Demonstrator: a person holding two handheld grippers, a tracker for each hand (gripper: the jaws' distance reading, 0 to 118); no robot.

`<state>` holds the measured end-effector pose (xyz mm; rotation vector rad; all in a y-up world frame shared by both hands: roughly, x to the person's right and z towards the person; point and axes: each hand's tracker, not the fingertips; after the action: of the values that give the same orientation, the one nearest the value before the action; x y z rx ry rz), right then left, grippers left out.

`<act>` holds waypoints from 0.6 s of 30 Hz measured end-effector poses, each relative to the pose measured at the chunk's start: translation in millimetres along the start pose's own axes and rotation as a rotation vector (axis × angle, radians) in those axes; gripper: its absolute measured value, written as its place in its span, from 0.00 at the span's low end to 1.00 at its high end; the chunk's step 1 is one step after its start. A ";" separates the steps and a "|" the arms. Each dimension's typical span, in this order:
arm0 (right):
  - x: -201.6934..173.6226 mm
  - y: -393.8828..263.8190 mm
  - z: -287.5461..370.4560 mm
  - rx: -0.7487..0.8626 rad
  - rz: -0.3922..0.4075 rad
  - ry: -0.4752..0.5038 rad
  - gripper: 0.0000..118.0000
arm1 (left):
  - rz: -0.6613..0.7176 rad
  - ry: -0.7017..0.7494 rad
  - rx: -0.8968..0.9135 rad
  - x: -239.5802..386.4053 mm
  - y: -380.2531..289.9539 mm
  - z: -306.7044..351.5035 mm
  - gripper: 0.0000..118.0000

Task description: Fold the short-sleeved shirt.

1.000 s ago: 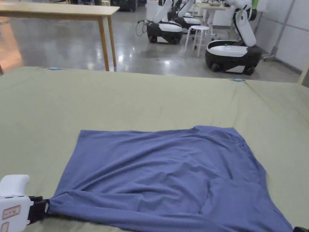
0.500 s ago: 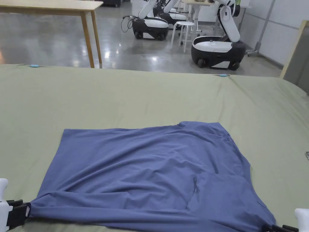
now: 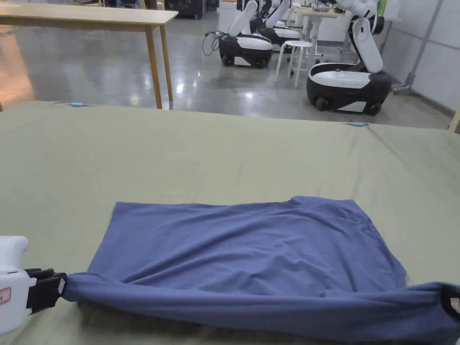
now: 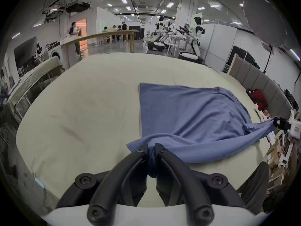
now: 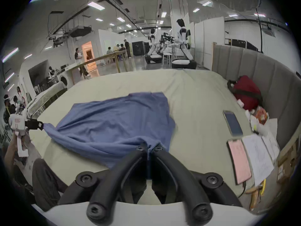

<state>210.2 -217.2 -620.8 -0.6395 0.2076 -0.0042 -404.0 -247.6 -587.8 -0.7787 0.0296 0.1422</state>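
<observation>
Head view: blue short-sleeved shirt (image 3: 251,256) lies on the bed (image 3: 224,148), long axis left to right. Left claw (image 3: 56,287) and right claw (image 5: 149,148) are each clamped on a near corner, lifting that edge; the flat far edge lies straight ahead.

- The bed (image 3: 224,148) is covered by a pale green sheet, smooth with faint creases.
- A blue short-sleeved shirt (image 3: 251,251) lies spread on it near the front edge, the near edge raised off the sheet.
- Toward the headboard side lie a phone (image 5: 232,122), a pink tablet (image 5: 239,161), white papers (image 5: 257,156) and a red bag (image 5: 246,94).
</observation>
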 end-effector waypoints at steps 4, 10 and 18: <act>-0.8 36.0 -35.5 -0.001 0.022 -0.008 0.04 | -0.015 0.004 0.004 0.7 27.2 -23.3 0.05; 1.0 60.4 -108.6 -0.070 0.026 -0.022 0.04 | 0.011 0.010 -0.041 -2.6 53.2 -75.8 0.05; 16.1 53.1 -180.0 -0.191 -0.022 -0.032 0.04 | 0.053 0.006 -0.101 -6.5 67.9 -130.3 0.05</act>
<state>187.9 -282.2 -796.2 -0.8318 0.1714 0.0048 -416.4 -292.0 -727.4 -0.8793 0.0490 0.1931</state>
